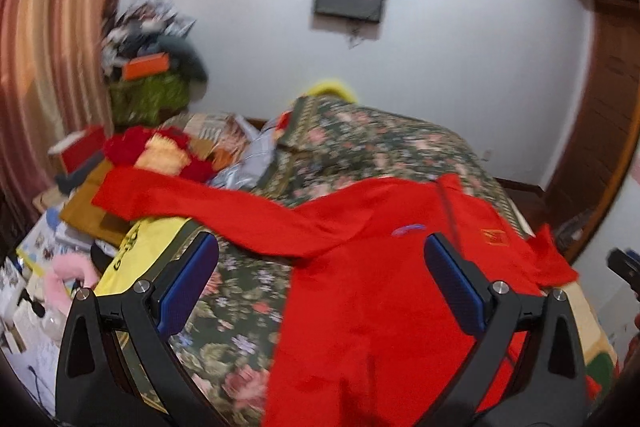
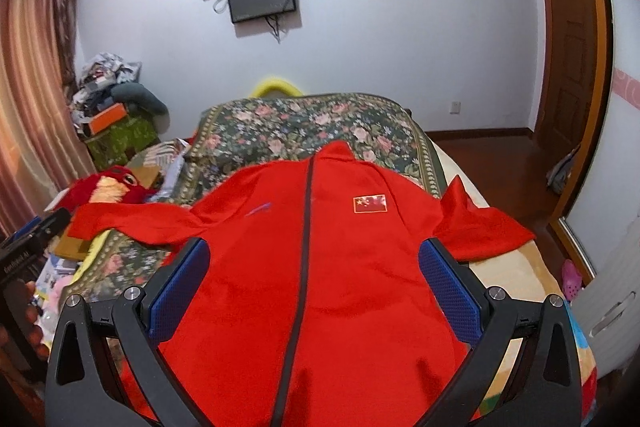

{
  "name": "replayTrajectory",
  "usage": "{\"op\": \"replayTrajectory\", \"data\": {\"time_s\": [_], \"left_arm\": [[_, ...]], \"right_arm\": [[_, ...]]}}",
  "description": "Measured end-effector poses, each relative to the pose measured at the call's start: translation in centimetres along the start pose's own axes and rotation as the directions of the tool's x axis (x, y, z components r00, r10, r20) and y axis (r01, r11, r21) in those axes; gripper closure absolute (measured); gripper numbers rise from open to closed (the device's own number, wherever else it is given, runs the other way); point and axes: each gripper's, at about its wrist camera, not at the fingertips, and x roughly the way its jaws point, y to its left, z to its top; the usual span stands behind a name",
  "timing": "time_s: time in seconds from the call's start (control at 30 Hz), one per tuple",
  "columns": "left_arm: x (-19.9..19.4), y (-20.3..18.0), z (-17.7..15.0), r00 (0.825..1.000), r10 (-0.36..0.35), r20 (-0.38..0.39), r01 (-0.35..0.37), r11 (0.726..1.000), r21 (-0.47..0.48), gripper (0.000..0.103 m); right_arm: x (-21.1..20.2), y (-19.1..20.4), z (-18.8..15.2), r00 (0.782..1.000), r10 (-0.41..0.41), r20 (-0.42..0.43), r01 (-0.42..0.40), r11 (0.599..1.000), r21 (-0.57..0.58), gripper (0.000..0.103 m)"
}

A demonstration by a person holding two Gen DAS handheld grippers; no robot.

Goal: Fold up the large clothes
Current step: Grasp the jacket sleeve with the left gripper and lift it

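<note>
Red zip jacket (image 2: 320,267) lies front-up and spread flat on floral bedspread (image 2: 304,123), collar away from the fingers, both sleeves out sideways. Left gripper (image 1: 320,283) and right gripper (image 2: 312,279) hover above it, jaws wide apart, holding nothing. Likely first fold: pinch long sleeve (image 1: 192,199), beyond the left fingers, near the cuff, lay it across the chest, keep fabric smooth.

A red zip-front jacket (image 2: 320,267) lies spread front-up on the floral bedspread (image 2: 304,123), both sleeves flung outward
</note>
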Motion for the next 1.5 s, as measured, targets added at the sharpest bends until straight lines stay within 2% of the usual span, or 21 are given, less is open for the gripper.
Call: {"op": "replayTrajectory", "data": {"time_s": [0.1,0.2,0.3,0.43,0.57,0.67,0.73,0.97,1.0,1.07,1.1,1.17,1.23,1.27,1.33,1.4,1.5], "left_arm": [[3.3,3.7,0.4,0.999,0.051,-0.005,-0.051,0.996,-0.073,0.000],[7.4,7.7,0.9,0.989,0.132,-0.061,-0.138,0.984,-0.110,0.000],[11.3,11.3,1.3,0.975,0.174,-0.141,-0.192,0.973,-0.126,0.000],[16.2,16.6,1.3,0.956,0.158,-0.248,-0.203,0.965,-0.168,0.000],[20.1,21.4,0.8,0.939,0.072,-0.337,-0.172,0.946,-0.276,0.000],[22.5,25.1,0.1,0.934,-0.046,-0.355,-0.118,0.898,-0.424,0.000],[23.7,26.9,-0.3,0.935,-0.095,-0.342,-0.092,0.865,-0.492,0.000],[27.2,32.7,-1.4,0.939,-0.083,-0.334,-0.165,0.744,-0.647,0.017],[27.6,33.3,-1.4,0.939,-0.072,-0.338,-0.181,0.730,-0.659,0.019],[28.2,33.9,-1.2,0.937,-0.047,-0.347,-0.209,0.721,-0.661,0.032],[28.4,34.2,-0.9,0.934,-0.018,-0.357,-0.236,0.719,-0.653,0.036],[28.8,34.5,-0.4,0.926,0.027,-0.377,-0.279,0.723,-0.633,0.056],[28.9,34.5,0.1,0.918,0.055,-0.394,-0.307,0.728,-0.614,0.070],[28.7,34.4,0.4,0.917,0.063,-0.394,-0.310,0.733,-0.605,0.081],[28.2,33.7,1.7,0.915,0.096,-0.393,-0.323,0.757,-0.568,0.096],[27.2,32.5,3.5,0.918,0.126,-0.376,-0.321,0.794,-0.516,0.097],[25.8,30.3,6.5,0.933,0.133,-0.334,-0.283,0.844,-0.455,0.099]], "right_arm": [[2.0,0.0,0.5,0.999,-0.015,-0.033,0.015,1.000,-0.003,0.000],[4.4,-0.1,0.7,0.996,-0.019,-0.084,0.018,1.000,-0.009,0.000],[6.6,-0.1,0.8,0.990,-0.028,-0.141,0.025,0.999,-0.023,0.000],[9.0,0.0,0.7,0.979,-0.015,-0.201,0.009,0.999,-0.030,0.000],[10.9,-0.3,0.6,0.967,0.003,-0.254,-0.005,1.000,-0.008,0.000],[12.2,-0.7,0.7,0.958,0.007,-0.288,-0.006,1.000,0.003,0.000],[12.9,-0.6,0.7,0.953,0.003,-0.304,-0.001,1.000,0.006,0.000],[13.6,-1.0,0.4,0.943,-0.008,-0.333,0.012,1.000,0.011,0.000],[13.6,-1.1,0.5,0.943,-0.011,-0.334,0.016,1.000,0.012,0.000],[13.8,-0.9,0.7,0.941,-0.018,-0.337,0.024,1.000,0.014,0.000],[13.8,-1.0,0.8,0.941,-0.021,-0.337,0.027,1.000,0.015,0.000],[13.7,-1.0,0.9,0.941,-0.029,-0.337,0.034,0.999,0.010,0.000],[13.5,-1.0,1.1,0.940,-0.035,-0.340,0.037,0.999,0.000,0.000],[13.4,-1.0,1.3,0.940,-0.035,-0.340,0.035,0.999,-0.006,0.000],[13.1,-1.0,1.7,0.941,-0.038,-0.337,0.035,0.999,-0.017,0.000],[12.8,-0.9,2.3,0.943,-0.036,-0.331,0.028,0.999,-0.028,0.000],[12.7,-0.8,3.3,0.945,-0.029,-0.325,0.014,0.999,-0.046,0.000]]}}
